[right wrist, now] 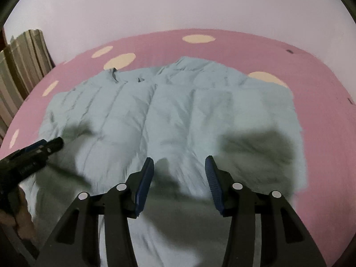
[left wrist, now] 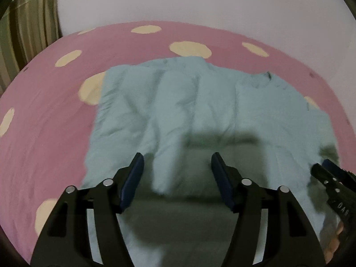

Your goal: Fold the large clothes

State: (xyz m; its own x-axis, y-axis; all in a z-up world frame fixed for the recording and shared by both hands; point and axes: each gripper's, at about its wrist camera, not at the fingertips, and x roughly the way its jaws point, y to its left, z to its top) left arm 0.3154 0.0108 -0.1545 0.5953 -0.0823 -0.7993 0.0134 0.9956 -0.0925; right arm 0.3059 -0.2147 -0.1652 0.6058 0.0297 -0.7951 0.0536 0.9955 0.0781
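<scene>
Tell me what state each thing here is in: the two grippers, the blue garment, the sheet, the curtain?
Left gripper: open, holding nothing, above the garment.
Right gripper: open, holding nothing, above the garment.
Garment: spread out on the sheet, wrinkled, not yet folded.
Sheet: laid flat under the garment.
Curtain: hanging in pleats.

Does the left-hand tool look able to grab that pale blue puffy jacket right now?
Probably yes. The left tongs hang open just above the pale blue puffy jacket, which lies spread on the pink spotted bedsheet with nothing between them.
</scene>
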